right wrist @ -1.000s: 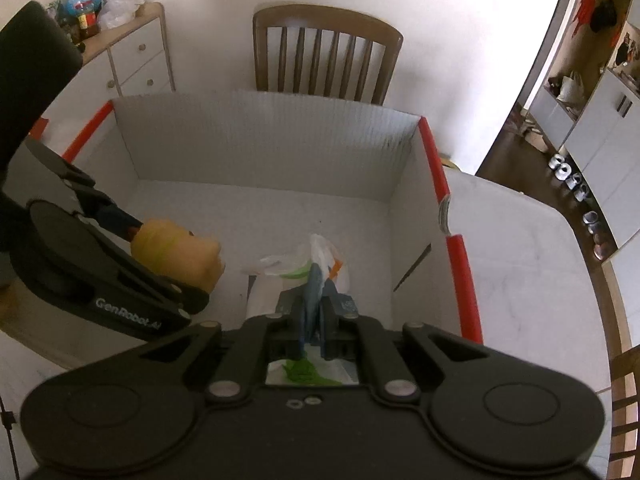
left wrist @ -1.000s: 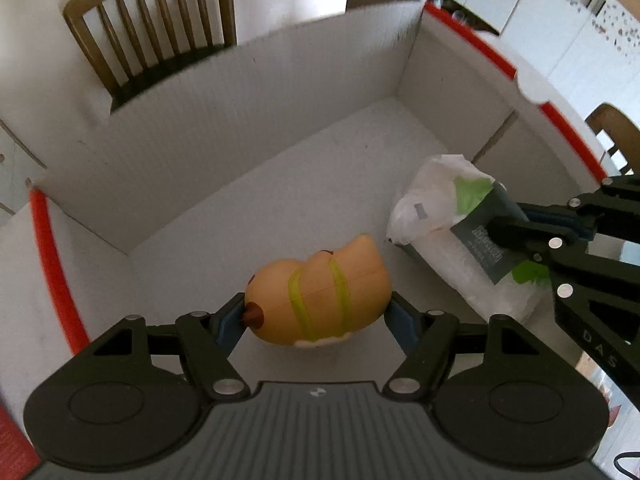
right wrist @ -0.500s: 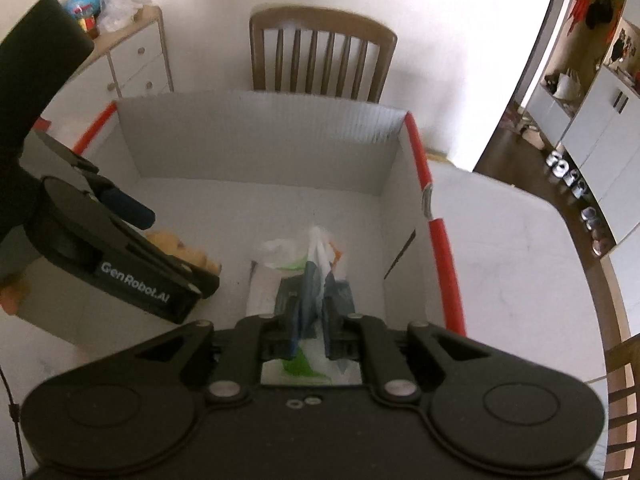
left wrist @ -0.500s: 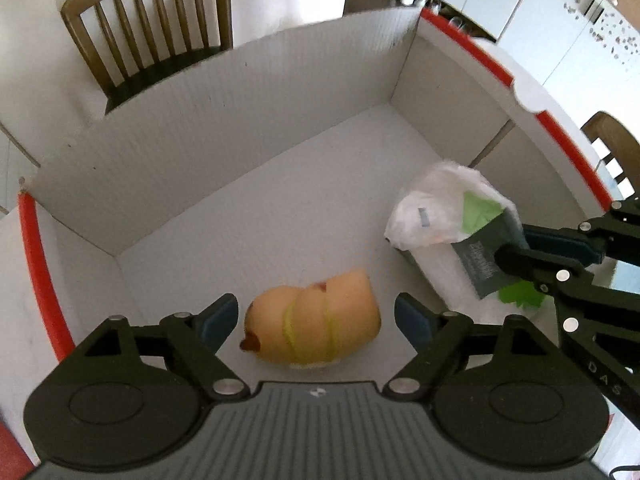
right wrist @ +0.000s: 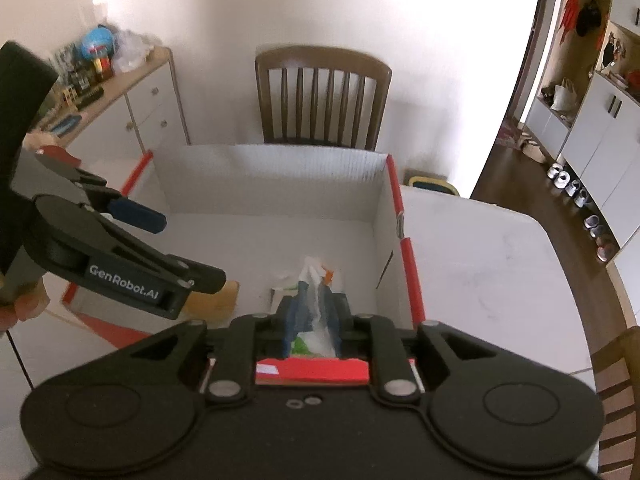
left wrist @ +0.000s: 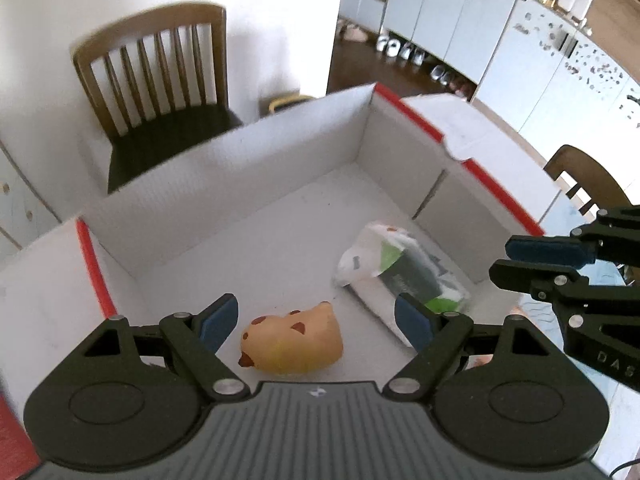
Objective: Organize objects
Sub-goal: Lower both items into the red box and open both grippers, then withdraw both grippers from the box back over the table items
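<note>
Left tongs (left wrist: 316, 316) wide, empty, right tongs (right wrist: 312, 312) just parting

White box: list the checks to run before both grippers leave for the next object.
1. Yellow toy released: ok. The left gripper jaws have just been opening and stand wide, clear of it.
2. Plastic-wrapped pack released: ok. The right gripper jaws have just been opening, nothing between them.
3. Both items lying on the floor of the white box: ok.
4. Items apart from each other: ok.
5. More objects waiting outside: cannot tell.
</note>
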`<action>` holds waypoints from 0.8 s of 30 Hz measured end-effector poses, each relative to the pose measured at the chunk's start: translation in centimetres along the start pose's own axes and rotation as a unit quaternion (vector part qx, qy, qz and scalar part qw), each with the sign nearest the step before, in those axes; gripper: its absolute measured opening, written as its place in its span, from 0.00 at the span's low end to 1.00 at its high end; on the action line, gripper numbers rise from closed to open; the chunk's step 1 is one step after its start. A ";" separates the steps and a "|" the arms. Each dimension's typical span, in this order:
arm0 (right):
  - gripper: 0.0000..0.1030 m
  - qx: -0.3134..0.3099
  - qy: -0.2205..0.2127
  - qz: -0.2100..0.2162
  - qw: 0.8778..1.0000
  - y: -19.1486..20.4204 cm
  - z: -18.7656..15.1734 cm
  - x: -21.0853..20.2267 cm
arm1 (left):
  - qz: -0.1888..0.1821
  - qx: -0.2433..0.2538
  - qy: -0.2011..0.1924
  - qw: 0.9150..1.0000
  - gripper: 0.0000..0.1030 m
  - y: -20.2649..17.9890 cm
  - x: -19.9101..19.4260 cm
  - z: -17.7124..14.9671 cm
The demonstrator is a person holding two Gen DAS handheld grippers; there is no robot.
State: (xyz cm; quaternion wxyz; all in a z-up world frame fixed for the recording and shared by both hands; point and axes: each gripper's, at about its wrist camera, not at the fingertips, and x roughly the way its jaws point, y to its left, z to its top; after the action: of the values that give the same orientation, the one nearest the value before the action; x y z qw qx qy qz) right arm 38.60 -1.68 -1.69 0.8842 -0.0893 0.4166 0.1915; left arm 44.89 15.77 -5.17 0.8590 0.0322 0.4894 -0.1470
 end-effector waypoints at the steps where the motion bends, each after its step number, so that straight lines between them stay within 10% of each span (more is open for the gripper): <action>1: 0.19 -0.002 -0.002 0.002 1.000 0.0 0.0 -0.5 | 0.001 -0.001 -0.005 1.000 0.83 -0.2 -0.4 0.0; 24: 0.44 -0.057 -0.061 0.086 0.993 -0.7 -8.0 -11.0 | 0.047 -0.030 -0.127 0.990 0.83 -8.7 -13.6 -9.9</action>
State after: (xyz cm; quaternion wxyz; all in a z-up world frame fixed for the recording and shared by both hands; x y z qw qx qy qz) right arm 26.89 -7.80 1.65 0.8818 -0.0912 0.3564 0.2952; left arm 27.66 12.42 2.01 0.9206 0.0100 0.3788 -0.0947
